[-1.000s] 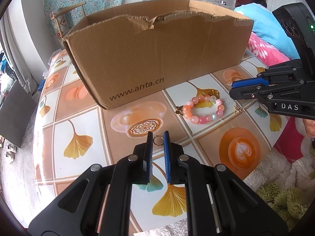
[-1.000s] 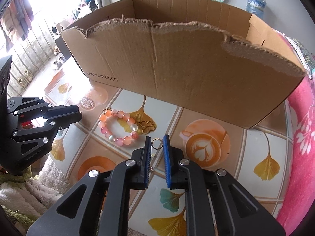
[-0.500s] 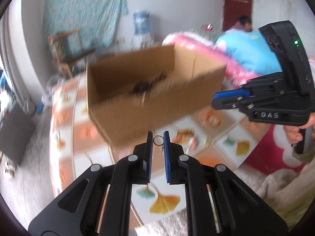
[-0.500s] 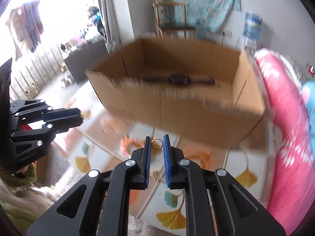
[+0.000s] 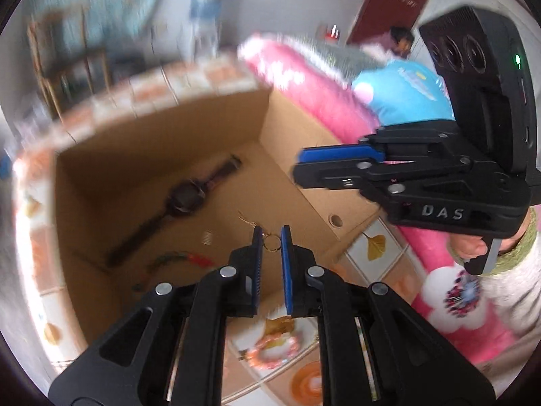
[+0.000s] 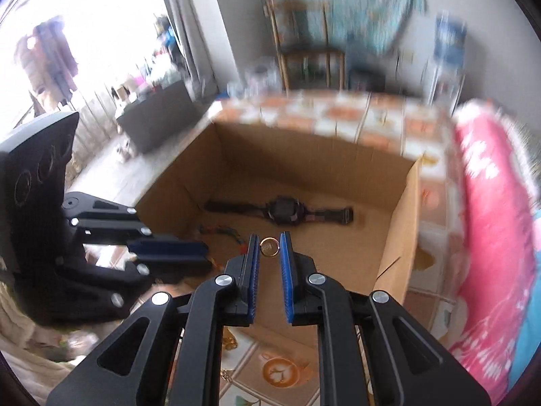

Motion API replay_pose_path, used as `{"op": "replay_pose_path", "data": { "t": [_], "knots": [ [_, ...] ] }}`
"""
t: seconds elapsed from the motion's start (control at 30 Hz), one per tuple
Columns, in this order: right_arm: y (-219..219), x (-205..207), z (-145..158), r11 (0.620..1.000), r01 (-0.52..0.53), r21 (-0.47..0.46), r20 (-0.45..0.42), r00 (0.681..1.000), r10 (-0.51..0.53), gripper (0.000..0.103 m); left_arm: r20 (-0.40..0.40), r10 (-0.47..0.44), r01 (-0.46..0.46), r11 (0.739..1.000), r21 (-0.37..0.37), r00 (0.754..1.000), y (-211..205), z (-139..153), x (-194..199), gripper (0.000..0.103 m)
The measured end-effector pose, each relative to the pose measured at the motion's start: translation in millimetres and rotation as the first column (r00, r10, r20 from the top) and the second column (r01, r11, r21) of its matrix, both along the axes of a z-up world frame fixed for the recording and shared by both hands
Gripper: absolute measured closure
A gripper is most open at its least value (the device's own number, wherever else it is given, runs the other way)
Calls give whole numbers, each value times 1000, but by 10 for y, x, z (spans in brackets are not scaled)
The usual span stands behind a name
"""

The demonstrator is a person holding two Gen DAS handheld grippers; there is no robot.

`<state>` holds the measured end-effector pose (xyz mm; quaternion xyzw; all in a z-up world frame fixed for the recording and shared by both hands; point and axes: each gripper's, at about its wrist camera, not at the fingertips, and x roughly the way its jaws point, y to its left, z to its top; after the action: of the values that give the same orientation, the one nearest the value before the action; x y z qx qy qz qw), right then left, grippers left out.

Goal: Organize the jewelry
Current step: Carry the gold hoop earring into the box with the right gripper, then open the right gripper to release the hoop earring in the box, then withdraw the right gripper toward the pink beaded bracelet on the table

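My left gripper (image 5: 271, 241) is shut on a small gold ring (image 5: 271, 242) and hangs over the open cardboard box (image 5: 280, 135). My right gripper (image 6: 269, 246) is shut on a second gold ring (image 6: 269, 247), also above the box (image 6: 402, 223). On the box floor lie a black wristwatch (image 5: 184, 198), a red-and-green ornament (image 5: 184, 258) and a thin gold chain (image 5: 245, 220). The pink bead bracelet (image 5: 272, 352) rests on the tablecloth below the box. Each gripper shows in the other's view: the right one (image 5: 304, 165), the left one (image 6: 203, 253).
The box stands on a table with a ginkgo-leaf and coffee-cup patterned cloth (image 6: 280, 372). A pink blanket (image 6: 487, 223) lies along the table's right side. A hand in a white fluffy sleeve (image 5: 507, 264) holds the right gripper. A wooden chair (image 6: 304, 44) stands behind.
Both grippers rose from near the tabletop and moved over the box, each carrying its ring. The box interior with the watch now shows; the bracelet has stayed on the cloth.
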<state>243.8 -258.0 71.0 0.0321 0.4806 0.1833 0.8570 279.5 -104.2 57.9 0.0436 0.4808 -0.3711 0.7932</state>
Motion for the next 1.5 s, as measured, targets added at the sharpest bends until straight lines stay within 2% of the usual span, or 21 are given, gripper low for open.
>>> {"op": "replay_pose_path", "data": {
  "t": [0.1, 0.23, 0.33, 0.43, 0.5, 0.57, 0.8, 0.87, 1.0, 1.07, 1.3, 1.37, 1.43, 1.5],
  "knots": [
    [-51, 361, -211, 1000, 6, -16, -125, 992, -8, 90, -172, 6, -3, 1000, 20, 985, -183, -229, 344, 93],
    [-58, 596, -384, 998, 15, -55, -197, 980, -25, 90, -300, 38, -18, 997, 70, 953, -349, -522, 578, 93],
    [-60, 679, -451, 997, 20, -80, -211, 977, -36, 90, -336, 76, -36, 992, 123, 939, -385, -637, 653, 93],
    [-82, 730, -487, 995, 33, -89, -215, 975, -52, 90, -349, 94, -49, 990, 136, 933, -417, -685, 678, 92],
    [-108, 750, -495, 996, 39, -84, -211, 976, -56, 90, -361, 107, -60, 988, 141, 927, -426, -711, 717, 77],
    [-141, 763, -506, 996, 46, -76, -207, 976, -61, 90, -354, 110, -59, 987, 152, 929, -446, -714, 693, 67],
    [-214, 692, -383, 995, 67, -79, -166, 983, -80, 89, -317, 135, -82, 982, 173, 939, -393, -638, 710, 62],
    [-229, 660, -337, 994, 75, -74, -157, 984, -86, 89, -306, 141, -94, 982, 163, 942, -359, -582, 711, 60],
    [-258, 556, -200, 994, 86, -61, -121, 988, -93, 80, -263, 155, -118, 982, 150, 952, -235, -446, 672, 57],
    [-256, 501, -126, 995, 84, -55, -101, 991, -89, 79, -242, 159, -128, 982, 138, 957, -184, -362, 639, 57],
    [-323, 151, 285, 995, 87, 50, -22, 996, -86, 71, -127, 162, -154, 986, 65, 979, 77, 65, 394, 55],
    [-360, -68, 455, 992, 81, 101, 25, 996, -84, 64, -84, 156, -155, 988, 17, 984, 215, 227, 231, 49],
    [-385, -293, 584, 987, 79, 137, 69, 994, -89, 45, -34, 152, -152, 988, -17, 988, 385, 375, 28, 43],
    [-409, -644, 704, 982, 51, 181, 136, 988, -77, 34, 19, 143, -142, 988, -57, 990, 531, 504, -220, 33]
  ]
}}
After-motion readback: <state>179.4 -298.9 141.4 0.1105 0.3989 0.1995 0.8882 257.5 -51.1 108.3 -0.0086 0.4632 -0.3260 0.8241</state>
